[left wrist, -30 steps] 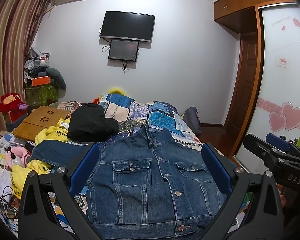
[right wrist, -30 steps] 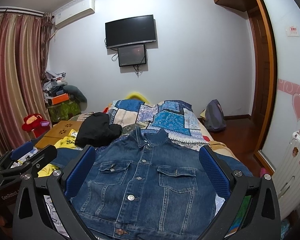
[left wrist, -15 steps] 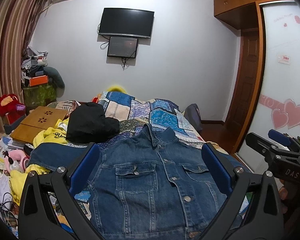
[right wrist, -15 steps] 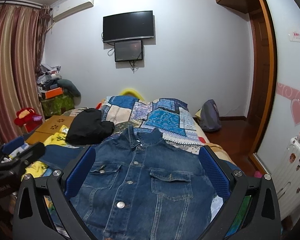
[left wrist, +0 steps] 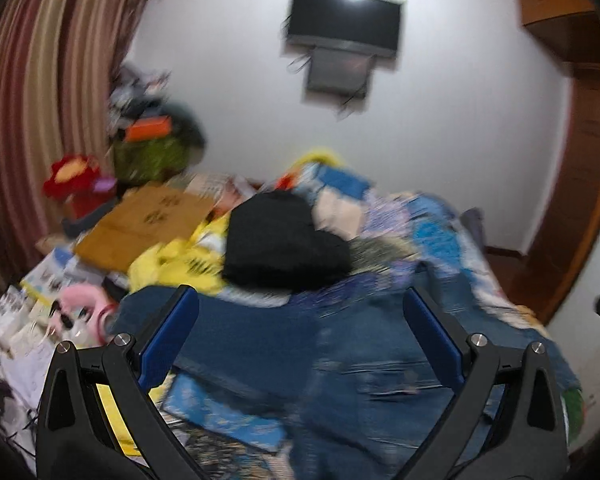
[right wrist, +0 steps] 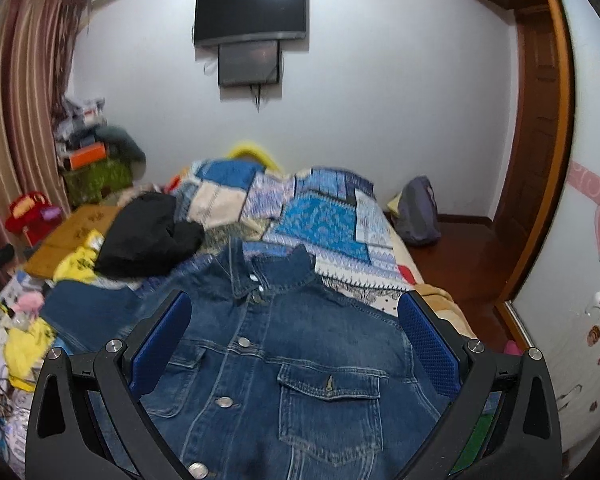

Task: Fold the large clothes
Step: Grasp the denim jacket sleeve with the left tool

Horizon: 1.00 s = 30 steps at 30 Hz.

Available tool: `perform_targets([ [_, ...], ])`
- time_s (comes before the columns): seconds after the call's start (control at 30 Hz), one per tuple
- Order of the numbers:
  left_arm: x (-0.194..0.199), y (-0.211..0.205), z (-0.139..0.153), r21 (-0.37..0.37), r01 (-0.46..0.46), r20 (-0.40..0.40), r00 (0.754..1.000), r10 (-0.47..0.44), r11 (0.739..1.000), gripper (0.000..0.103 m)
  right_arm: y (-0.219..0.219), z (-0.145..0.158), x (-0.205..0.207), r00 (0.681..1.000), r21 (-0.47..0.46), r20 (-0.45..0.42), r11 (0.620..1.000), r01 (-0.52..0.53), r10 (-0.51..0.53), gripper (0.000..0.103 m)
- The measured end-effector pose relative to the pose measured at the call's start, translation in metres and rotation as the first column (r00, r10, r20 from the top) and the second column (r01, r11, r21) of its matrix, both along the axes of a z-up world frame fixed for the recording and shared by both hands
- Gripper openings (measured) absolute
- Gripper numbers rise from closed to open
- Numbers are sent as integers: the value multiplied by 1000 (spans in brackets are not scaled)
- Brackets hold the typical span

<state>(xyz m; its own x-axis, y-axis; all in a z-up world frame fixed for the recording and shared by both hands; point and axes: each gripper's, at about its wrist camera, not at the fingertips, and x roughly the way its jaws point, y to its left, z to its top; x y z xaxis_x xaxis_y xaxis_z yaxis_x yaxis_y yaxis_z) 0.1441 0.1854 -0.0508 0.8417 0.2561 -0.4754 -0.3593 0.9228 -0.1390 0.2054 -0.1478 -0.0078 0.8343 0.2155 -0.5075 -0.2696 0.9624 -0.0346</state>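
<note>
Both tongs hang spread wide and empty over the jacket (right wrist: 284,360), which lies face up, buttoned and flat on the bed (right wrist: 440,300), collar at the far end. Nothing is folded yet, so this looks like the approach before the first fold.

The right tongs (right wrist: 294,344) sit over the chest, with the collar just beyond the tips and a flap pocket between the fingers. The left tongs (left wrist: 300,340) point off to the jacket's left side; that view is smeared, but a dark blue sleeve (left wrist: 236,328) runs out flat between and beyond its fingers, toward the clutter.

The next move probably calls for each tong to drop to an edge, most likely the left on the sleeve or shoulder seam and the right on the opposite side, and pinch both layers of denim. The cloth is thick and stiff, so a shallow bite may slip.

Beyond the collar lies a patchwork quilt (right wrist: 324,216). A black garment (right wrist: 148,236) sits just past the left shoulder, close enough to catch on a swung sleeve. Left of the left tongs are yellow cloth (left wrist: 180,260), a wooden tray (left wrist: 148,224), papers and a red plush toy (left wrist: 72,176). Ahead, a TV (right wrist: 252,12) hangs on the white wall, striped curtains (right wrist: 16,112) stand at left, and a wooden door (right wrist: 540,152) is at right.
</note>
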Motion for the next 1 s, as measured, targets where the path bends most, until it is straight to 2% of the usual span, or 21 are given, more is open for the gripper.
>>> perform_targets([
  [0.13,18,62,-38,-141,-64,-94,994,51,988,102,12,-22,20,998,-24,-66,999,-21,19,103],
  [0.23,22,98,-67,-237,-109,-159,985,72,965,102,18,-39,36,989,-27,-144,999,-43,39,102],
  [0.3,20,120,-87,-319,-139,-189,979,81,937,102,20,-50,45,980,-25,-197,999,-44,39,102],
  [0.37,18,141,-111,-412,-168,-218,972,82,896,101,20,-58,53,969,-18,-246,999,-41,35,102],
  [0.4,17,146,-119,-440,-175,-228,971,79,881,100,19,-63,55,963,-9,-267,999,-34,30,102],
  [0.5,15,169,-148,-547,-200,-248,966,71,813,95,15,-73,61,951,17,-310,1000,-3,8,102],
  [0.57,14,185,-167,-626,-220,-261,963,65,748,90,14,-78,66,943,23,-334,1000,14,-6,102],
  [0.6,13,190,-174,-651,-226,-263,963,64,724,86,11,-81,67,937,23,-349,999,25,-16,102],
  [0.67,11,202,-187,-708,-234,-252,965,71,666,85,10,-84,73,932,19,-361,999,44,-34,102],
  [0.73,10,212,-199,-734,-258,-253,962,99,628,85,3,-84,73,930,24,-363,997,71,-57,102],
  [0.8,14,219,-207,-737,-273,-258,959,116,619,78,0,-86,77,927,29,-368,995,92,-75,102],
  [0.93,24,231,-217,-701,-335,-278,941,191,629,76,-8,-90,84,909,56,-408,991,121,-88,102],
  [1.0,30,237,-221,-692,-348,-281,937,208,633,65,-9,-92,87,899,69,-429,989,128,-86,102],
])
